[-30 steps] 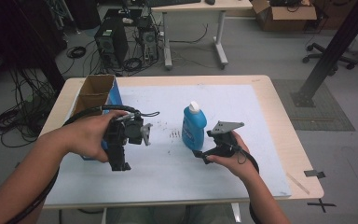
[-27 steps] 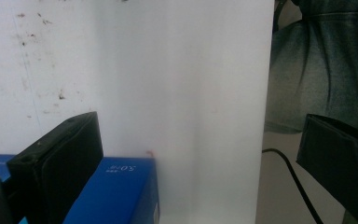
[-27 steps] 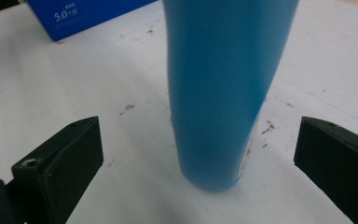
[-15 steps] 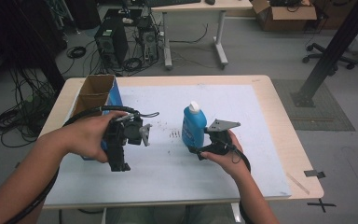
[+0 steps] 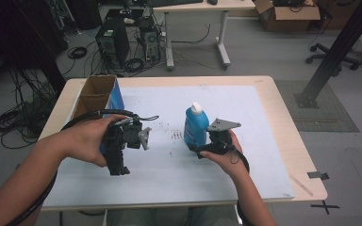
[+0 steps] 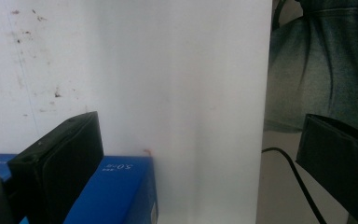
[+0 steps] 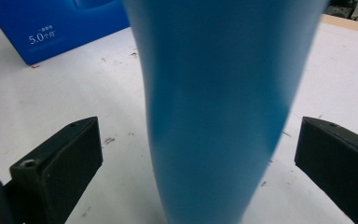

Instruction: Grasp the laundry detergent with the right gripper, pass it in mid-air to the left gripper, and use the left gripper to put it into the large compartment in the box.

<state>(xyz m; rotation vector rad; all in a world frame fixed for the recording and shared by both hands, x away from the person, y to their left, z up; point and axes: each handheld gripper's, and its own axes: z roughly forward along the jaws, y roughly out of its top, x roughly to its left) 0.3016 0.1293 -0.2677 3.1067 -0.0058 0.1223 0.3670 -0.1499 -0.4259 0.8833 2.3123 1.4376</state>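
- Right tool [image 5: 206, 141] is sitting just beside the blue bottle [image 5: 195, 128], its two black jaws spread wide to either side of the bottle's body without touching it, as the right gripper view [image 7: 200, 158] is showing.
- Left tool [image 5: 119, 146] is hanging low over the table [image 5: 264, 89], jaws wide apart and gripping nothing; in the left gripper view [image 6: 200, 163] they are framing bare white sheet.
- Blue bottle is standing upright near the middle of the white sheet [image 5: 169, 165], a smooth, glossy plastic body [image 7: 223, 93] tapering to a white cap [image 5: 196, 107].
- White sheet is lying flat over the wooden table, matte and speckled with small dark marks [image 5: 175, 135].
- Blue cardboard box [image 5: 96, 94] is sitting at the table's far left, open at the top with brown inner walls, well apart from the bottle; its printed blue side [image 7: 56, 28] is showing behind the bottle in the right gripper view.
- Black cable [image 5: 99, 114] is looping from the left tool over the person's left hand [image 5: 87, 141].
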